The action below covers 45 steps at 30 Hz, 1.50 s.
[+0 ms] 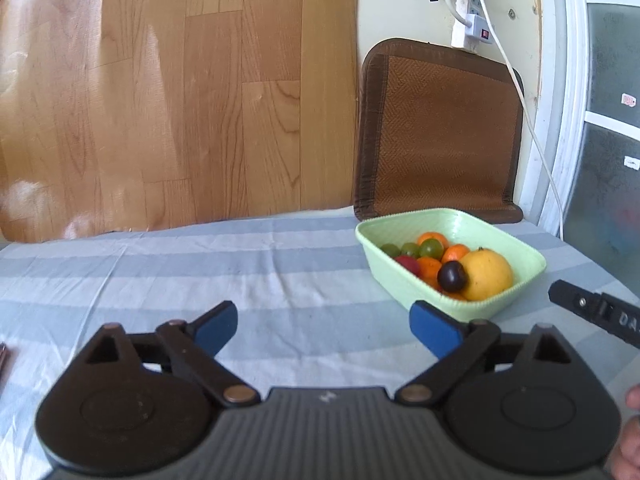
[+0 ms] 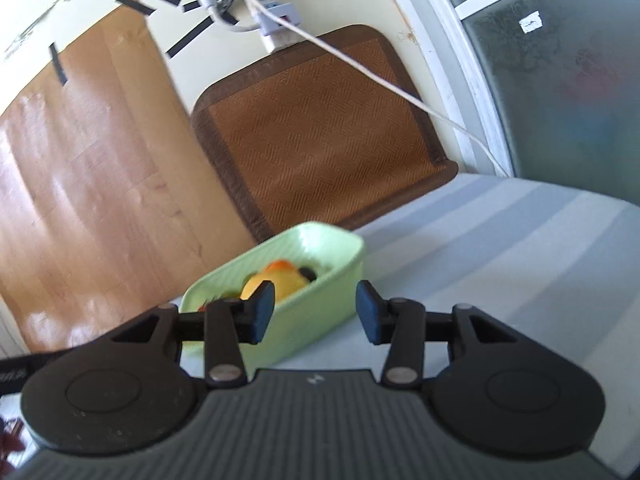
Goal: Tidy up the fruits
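Note:
A pale green tray (image 1: 532, 264) stands on the striped cloth at the right. In it lie a big yellow-orange fruit (image 1: 489, 276), a dark plum (image 1: 452, 277), small oranges (image 1: 430, 267), green grapes (image 1: 431, 247) and a red fruit (image 1: 408, 264). My left gripper (image 1: 324, 330) is open and empty, low over the cloth, left of the tray's near corner. My right gripper (image 2: 316, 312) is open and empty, tilted, close in front of the tray (image 2: 320, 316), where the yellow fruit (image 2: 276, 282) shows. The right gripper's finger shows in the left wrist view (image 1: 592, 312).
A brown woven mat (image 1: 440, 132) leans on the wall behind the tray. A wood-grain sheet (image 1: 180, 92) covers the wall at left. A power strip (image 1: 472, 20) with a white cable (image 1: 532, 136) hangs above. A frosted glass door (image 1: 612, 120) is at right.

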Available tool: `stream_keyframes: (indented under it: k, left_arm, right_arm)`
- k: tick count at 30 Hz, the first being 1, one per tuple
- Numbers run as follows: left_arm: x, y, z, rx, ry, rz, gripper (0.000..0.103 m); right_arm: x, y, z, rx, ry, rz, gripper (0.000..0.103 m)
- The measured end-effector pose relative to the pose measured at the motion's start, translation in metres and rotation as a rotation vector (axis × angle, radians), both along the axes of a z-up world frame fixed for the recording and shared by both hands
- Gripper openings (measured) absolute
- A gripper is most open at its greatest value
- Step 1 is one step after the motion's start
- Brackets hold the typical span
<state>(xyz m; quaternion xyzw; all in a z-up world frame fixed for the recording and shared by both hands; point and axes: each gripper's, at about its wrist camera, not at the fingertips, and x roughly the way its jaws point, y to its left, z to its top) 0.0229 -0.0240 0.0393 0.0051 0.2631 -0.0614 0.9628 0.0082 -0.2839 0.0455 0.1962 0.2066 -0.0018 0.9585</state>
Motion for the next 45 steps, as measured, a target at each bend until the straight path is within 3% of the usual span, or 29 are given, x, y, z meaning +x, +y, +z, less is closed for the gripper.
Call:
stream_keyframes:
  k: [7,16,23,33,39,45]
  left_arm:
    - [-0.022,0.006,-0.009,-0.01,0.013,0.027,0.103]
    - [-0.031,0.008,-0.011,0.038,0.011,0.064,0.103]
    - [-0.027,0.008,-0.014,0.094,-0.002,0.115,0.103]
    - [-0.024,0.001,-0.022,0.204,-0.021,0.154,0.103]
    - [-0.017,0.005,-0.026,0.187,-0.004,0.165,0.103]
    - [-0.015,0.003,-0.033,0.22,0.0,0.171,0.103]
  right_arm:
    - [-0.026,0.022,0.006,0.0,0.022,0.062,0.058]
    - [-0.031,0.034,0.004,0.017,0.068,0.104,0.063]
    - [-0.027,0.034,-0.002,0.026,0.08,0.1,0.075]
    - [-0.009,0.038,-0.011,0.041,0.097,0.117,0.076]
    - [-0.008,0.037,-0.015,0.042,0.104,0.12,0.077]
    - [-0.006,0.038,-0.016,0.05,0.1,0.119,0.079]
